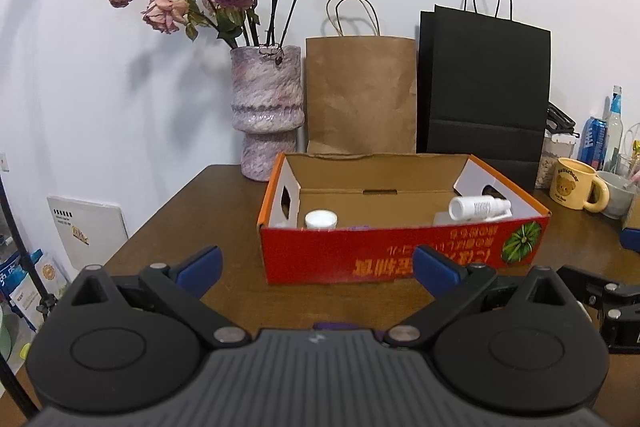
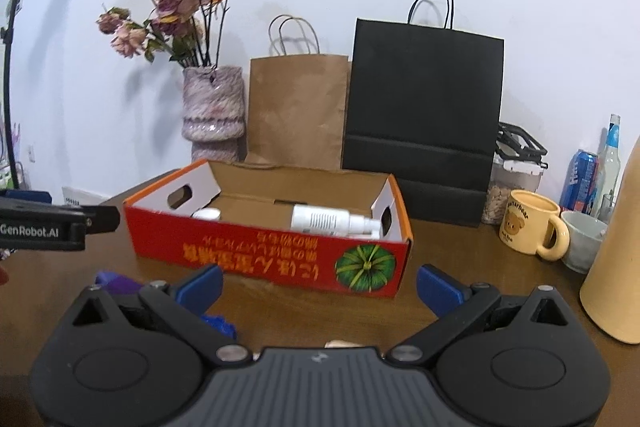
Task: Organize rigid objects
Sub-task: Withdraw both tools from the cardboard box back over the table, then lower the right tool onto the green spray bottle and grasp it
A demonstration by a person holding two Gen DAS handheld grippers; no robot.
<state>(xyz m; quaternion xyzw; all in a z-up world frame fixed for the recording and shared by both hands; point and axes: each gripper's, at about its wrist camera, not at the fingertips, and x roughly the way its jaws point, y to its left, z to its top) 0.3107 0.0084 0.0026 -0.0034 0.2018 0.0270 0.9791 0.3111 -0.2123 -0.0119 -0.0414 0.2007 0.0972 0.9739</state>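
Table [image 1: 224, 291]: red box [image 1: 384, 251], bags [image 1: 360, 95] behind.

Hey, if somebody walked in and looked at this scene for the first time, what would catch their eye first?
Most likely the red cardboard box open in the middle of the wooden table, with a white spray bottle lying at its right end and a white-capped jar at its left. Behind it against the wall stand a vase of dried roses, a brown paper bag and a black paper bag. Both grippers hover in front with jaws open and empty.
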